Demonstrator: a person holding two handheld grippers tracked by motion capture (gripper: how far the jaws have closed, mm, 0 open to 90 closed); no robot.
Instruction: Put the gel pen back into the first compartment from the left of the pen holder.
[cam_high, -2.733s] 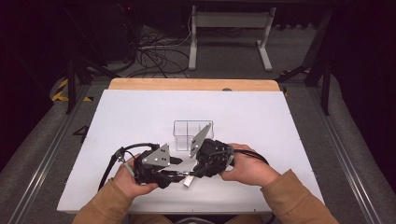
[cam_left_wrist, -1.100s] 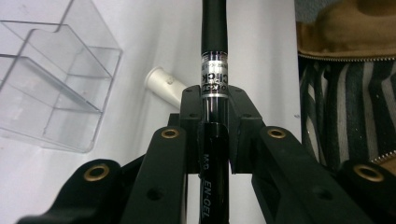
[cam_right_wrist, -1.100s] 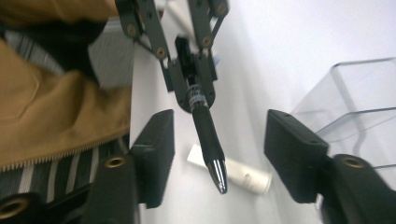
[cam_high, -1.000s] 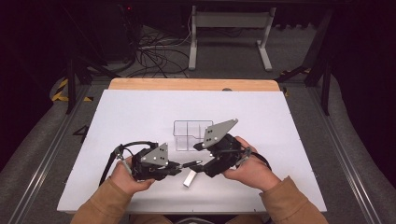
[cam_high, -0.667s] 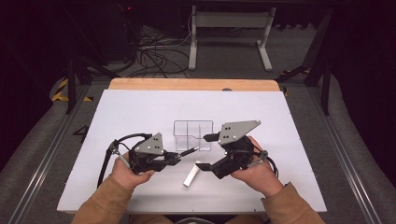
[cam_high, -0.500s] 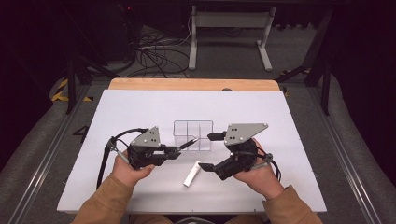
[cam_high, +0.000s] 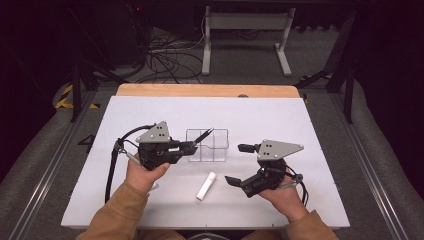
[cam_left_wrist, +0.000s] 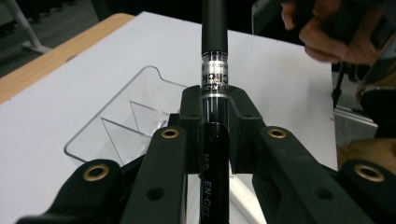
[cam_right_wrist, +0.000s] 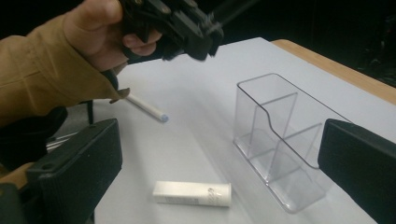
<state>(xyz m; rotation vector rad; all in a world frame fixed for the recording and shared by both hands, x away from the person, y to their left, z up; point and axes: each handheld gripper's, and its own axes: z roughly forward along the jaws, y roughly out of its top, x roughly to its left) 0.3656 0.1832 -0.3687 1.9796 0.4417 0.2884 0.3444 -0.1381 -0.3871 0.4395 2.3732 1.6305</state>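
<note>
The left tool (cam_high: 192, 145) is clenching a black gel pen (cam_high: 202, 136) over the clear plastic organiser (cam_high: 216, 148), not yet dropped in, while the right tool (cam_high: 239, 165), its jaws just opening, is hanging released at three o'clock of the white cap (cam_high: 206, 185) lying on the tabletop (cam_high: 280, 120).

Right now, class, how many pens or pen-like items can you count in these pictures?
3. A black pen is clamped in the left gripper. A white tube lies before the clear organizer. A thin white pen lies beneath the left hand, partly hidden.
</note>
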